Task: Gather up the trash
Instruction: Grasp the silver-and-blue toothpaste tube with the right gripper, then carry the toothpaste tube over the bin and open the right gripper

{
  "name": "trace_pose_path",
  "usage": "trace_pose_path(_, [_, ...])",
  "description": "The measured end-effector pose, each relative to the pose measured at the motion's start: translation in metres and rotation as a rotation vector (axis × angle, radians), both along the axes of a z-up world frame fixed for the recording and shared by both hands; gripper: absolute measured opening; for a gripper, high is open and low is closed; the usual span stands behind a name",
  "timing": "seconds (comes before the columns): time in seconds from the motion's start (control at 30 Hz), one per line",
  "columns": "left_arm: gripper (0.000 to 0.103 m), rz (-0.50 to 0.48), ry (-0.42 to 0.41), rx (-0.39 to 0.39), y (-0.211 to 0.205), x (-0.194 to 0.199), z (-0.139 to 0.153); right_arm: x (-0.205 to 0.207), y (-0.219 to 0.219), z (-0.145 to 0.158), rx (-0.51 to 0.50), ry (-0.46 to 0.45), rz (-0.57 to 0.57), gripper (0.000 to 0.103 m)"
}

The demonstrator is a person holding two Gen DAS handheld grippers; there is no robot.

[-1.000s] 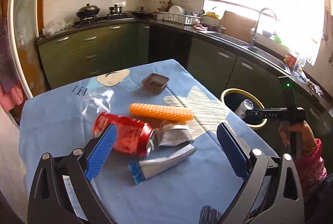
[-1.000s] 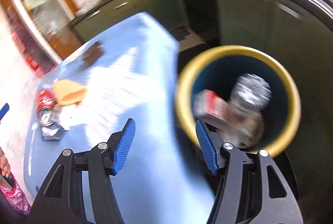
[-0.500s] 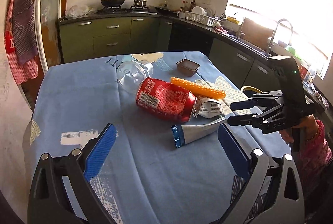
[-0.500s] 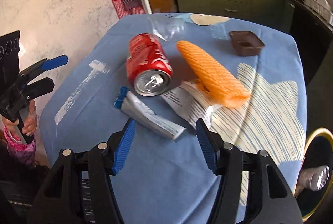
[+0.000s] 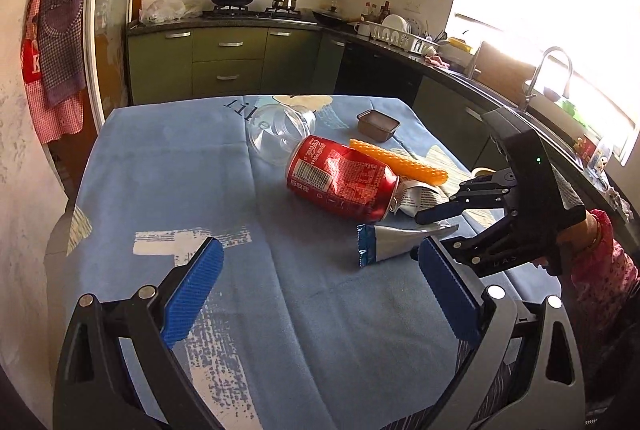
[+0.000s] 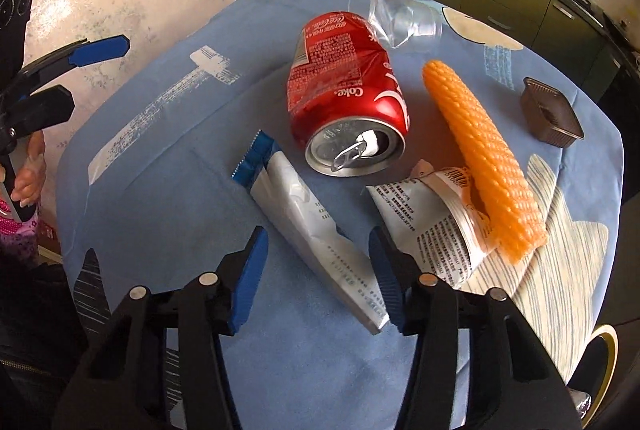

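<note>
On the blue tablecloth [image 6: 168, 198] lie a crushed red can [image 6: 344, 98], a silver wrapper with a blue end [image 6: 304, 214], a printed white wrapper [image 6: 428, 218], an orange foam net [image 6: 480, 150] and a clear plastic cup [image 6: 400, 18]. My right gripper [image 6: 317, 236] points down over the silver wrapper. Its jaws are closing, with the wrapper's narrow end between the pads and not pressed. In the left wrist view the right gripper [image 5: 424, 236] sits at the tip of the silver wrapper [image 5: 392, 240]. My left gripper [image 5: 320, 254] hangs open over the near cloth, with nothing in it.
A small brown tray [image 6: 552, 114] stands at the far side of the table. The yellow-rimmed bin [image 6: 604, 350] is on the floor past the table's right edge. Kitchen counters and a sink [image 5: 552, 98] run along the back and right.
My right gripper swung from above the bin back to the table and came down over the silver wrapper, its jaws narrowing. My left gripper drew back from the pile, then held still.
</note>
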State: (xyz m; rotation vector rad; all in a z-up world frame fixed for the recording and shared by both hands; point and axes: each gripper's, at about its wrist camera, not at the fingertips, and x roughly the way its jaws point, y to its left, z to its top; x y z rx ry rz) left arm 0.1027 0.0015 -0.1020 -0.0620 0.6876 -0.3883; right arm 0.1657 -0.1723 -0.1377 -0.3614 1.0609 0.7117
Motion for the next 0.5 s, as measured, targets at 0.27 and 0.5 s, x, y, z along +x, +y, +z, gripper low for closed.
trace_pose_path(0.27, [0.097,0.004,0.011,-0.013,-0.002,0.002,-0.003,-0.019,0.0,-0.005,-0.026,-0.001,0.034,0.023])
trace_pose_path(0.5, [0.097,0.017,0.021,-0.019,0.0,0.001,-0.006,-0.034,-0.006,0.001,0.085,0.036,0.019,0.017])
